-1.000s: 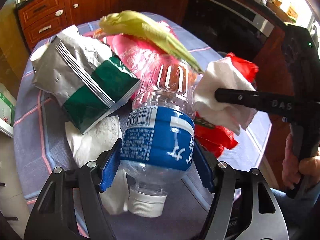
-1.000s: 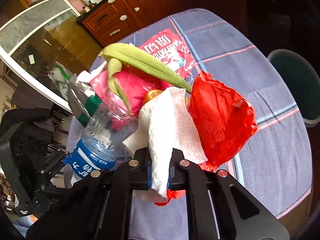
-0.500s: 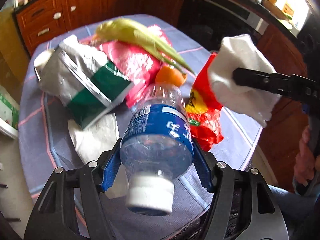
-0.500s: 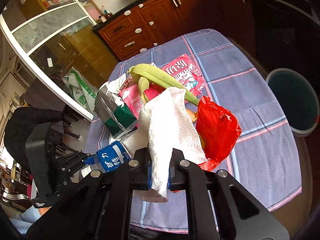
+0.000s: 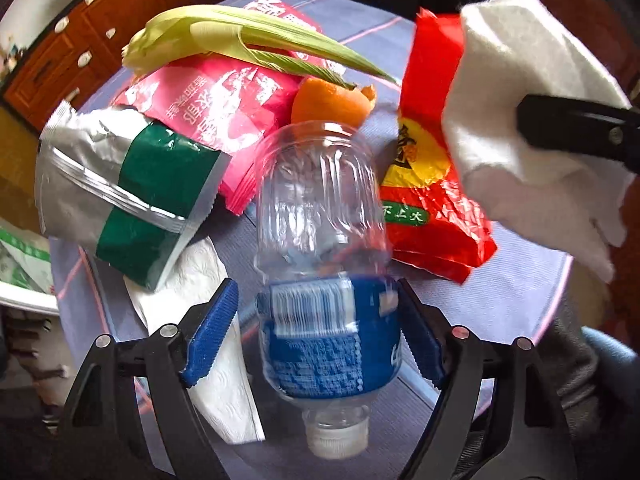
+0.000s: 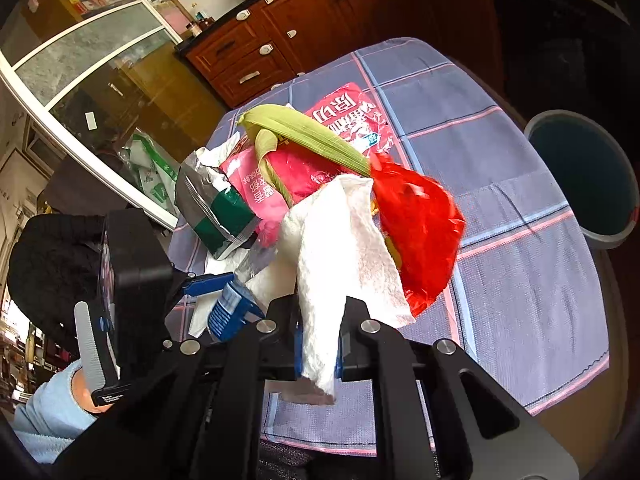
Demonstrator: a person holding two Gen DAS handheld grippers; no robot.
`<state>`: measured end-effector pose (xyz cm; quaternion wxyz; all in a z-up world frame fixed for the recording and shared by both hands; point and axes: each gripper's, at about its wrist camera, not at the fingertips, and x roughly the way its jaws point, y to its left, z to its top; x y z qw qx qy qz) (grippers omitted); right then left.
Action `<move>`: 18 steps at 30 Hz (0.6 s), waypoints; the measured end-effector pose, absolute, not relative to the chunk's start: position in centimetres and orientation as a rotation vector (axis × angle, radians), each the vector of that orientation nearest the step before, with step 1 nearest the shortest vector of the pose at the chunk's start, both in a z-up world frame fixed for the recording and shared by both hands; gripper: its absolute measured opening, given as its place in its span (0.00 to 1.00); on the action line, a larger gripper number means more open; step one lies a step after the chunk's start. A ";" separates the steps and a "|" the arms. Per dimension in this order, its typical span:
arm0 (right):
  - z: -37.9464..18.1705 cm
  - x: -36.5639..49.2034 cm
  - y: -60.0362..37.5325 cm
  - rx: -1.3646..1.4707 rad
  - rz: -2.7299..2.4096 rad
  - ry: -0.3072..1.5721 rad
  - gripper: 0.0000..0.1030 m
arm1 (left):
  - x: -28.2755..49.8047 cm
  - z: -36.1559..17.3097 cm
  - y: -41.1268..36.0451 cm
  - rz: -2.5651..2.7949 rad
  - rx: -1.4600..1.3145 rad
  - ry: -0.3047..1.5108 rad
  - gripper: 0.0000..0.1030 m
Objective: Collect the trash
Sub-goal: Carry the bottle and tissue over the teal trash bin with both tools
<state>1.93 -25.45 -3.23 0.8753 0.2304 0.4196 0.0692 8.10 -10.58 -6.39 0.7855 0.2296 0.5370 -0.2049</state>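
Observation:
A clear plastic bottle [image 5: 324,280] with a blue label and white cap sits between the blue pads of my left gripper [image 5: 316,332]. The left pad stands off the label, the right pad is at its edge, and the bottle is blurred. My right gripper [image 6: 318,354] is shut on a white paper towel [image 6: 340,248], held above the table; the towel also shows in the left wrist view [image 5: 532,140]. On the table lie a corn husk [image 5: 248,40], pink wrappers [image 5: 224,120], a silver-green bag [image 5: 120,188], orange peel [image 5: 332,100] and a red bag [image 5: 428,184].
The table has a blue checked cloth [image 6: 520,280]. A round bin [image 6: 588,176] stands on the floor to the table's right. Another white tissue [image 5: 208,352] lies under the left gripper. Wooden cabinets [image 6: 280,40] stand behind the table.
My left gripper's jaws have opened wider and the bottle has tipped from pointing at the camera to lying cap-down between the pads. The right gripper with the towel has stayed lifted.

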 end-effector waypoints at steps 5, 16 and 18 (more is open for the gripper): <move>-3.5 1.4 -26.7 0.499 0.135 0.871 0.10 | 8.3 -5.8 -9.7 -0.445 0.401 1.155 0.65; -0.4 1.3 -29.1 0.531 0.170 0.762 0.10 | 5.3 3.7 -10.5 -0.529 0.338 0.975 0.65; 1.0 1.3 -31.0 0.529 0.130 0.724 0.10 | 5.9 4.9 -13.2 -0.582 0.354 0.949 0.65</move>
